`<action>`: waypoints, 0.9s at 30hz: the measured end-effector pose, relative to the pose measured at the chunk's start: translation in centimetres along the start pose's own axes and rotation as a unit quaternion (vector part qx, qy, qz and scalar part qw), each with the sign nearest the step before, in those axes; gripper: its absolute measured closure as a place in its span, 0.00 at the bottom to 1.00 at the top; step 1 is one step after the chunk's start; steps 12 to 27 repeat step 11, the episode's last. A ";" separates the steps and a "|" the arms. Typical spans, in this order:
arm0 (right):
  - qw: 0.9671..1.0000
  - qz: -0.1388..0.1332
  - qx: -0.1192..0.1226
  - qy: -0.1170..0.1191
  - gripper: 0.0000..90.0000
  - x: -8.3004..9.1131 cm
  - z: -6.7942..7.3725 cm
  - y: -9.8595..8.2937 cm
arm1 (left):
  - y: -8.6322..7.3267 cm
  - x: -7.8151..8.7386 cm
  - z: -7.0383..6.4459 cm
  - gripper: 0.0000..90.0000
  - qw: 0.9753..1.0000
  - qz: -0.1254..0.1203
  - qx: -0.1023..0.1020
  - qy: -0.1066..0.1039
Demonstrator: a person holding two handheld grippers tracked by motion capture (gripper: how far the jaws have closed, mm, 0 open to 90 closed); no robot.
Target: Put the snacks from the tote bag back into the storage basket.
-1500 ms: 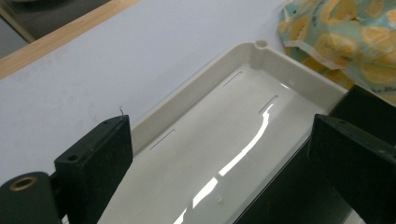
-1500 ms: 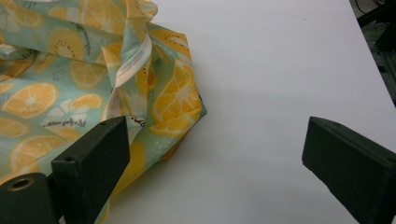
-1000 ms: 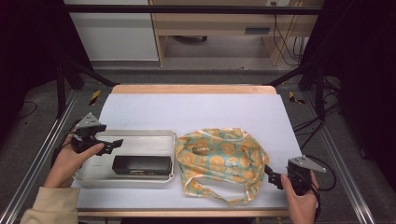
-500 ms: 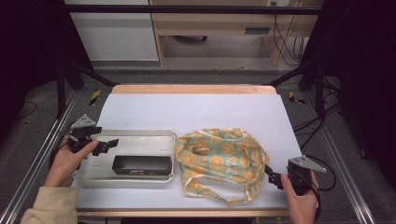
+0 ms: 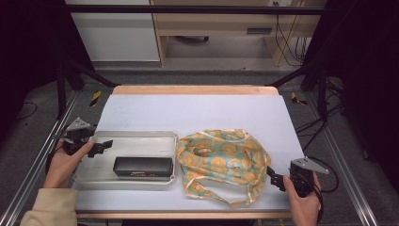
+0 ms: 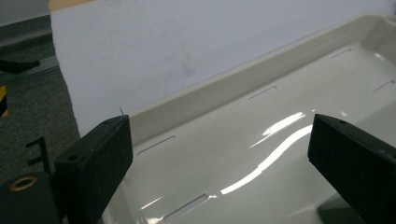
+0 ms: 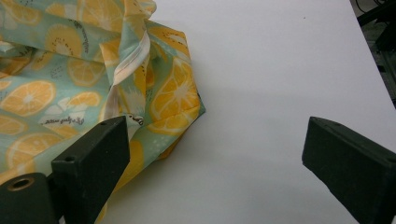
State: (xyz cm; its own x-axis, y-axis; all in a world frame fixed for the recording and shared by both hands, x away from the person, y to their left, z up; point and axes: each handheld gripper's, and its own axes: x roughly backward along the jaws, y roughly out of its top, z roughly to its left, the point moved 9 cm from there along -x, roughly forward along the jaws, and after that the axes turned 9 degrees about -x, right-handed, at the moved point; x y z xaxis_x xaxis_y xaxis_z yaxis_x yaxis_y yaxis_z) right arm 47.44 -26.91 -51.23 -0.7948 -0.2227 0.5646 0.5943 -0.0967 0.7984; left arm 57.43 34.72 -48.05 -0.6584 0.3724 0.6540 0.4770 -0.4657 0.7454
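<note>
White table (image 5: 202, 113), open left tongs (image 5: 104, 146) over tray (image 5: 141, 137) rim.

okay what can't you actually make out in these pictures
- Print on the black case, high view: too small to read.
- Inside of the bag, high view: hidden by its own folded cloth.
- Bag's left part, right gripper view: cut off by the edge.
- Tray, left gripper view: near part cut off, partly behind the jaws.

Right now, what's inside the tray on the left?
A black rectangular case lies flat in the tray, near its front edge; the rest of the tray floor is bare. What the closed case holds, and anything under it, is hidden.
</note>
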 end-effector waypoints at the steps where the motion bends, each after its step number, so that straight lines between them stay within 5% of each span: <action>1: 1.000 0.000 0.000 0.000 0.09 0.0 0.0 0.0 | -0.1 0.0 0.1 0.08 1.000 0.003 -0.001 0.003; 9: 1.000 0.001 0.000 0.001 0.09 0.0 -0.1 0.0 | -0.9 0.3 1.3 0.09 0.999 0.013 -0.005 0.030; 27: 1.000 0.001 0.002 0.000 0.09 0.0 -0.1 0.0 | -0.9 0.4 1.4 0.09 0.999 0.011 -0.004 0.029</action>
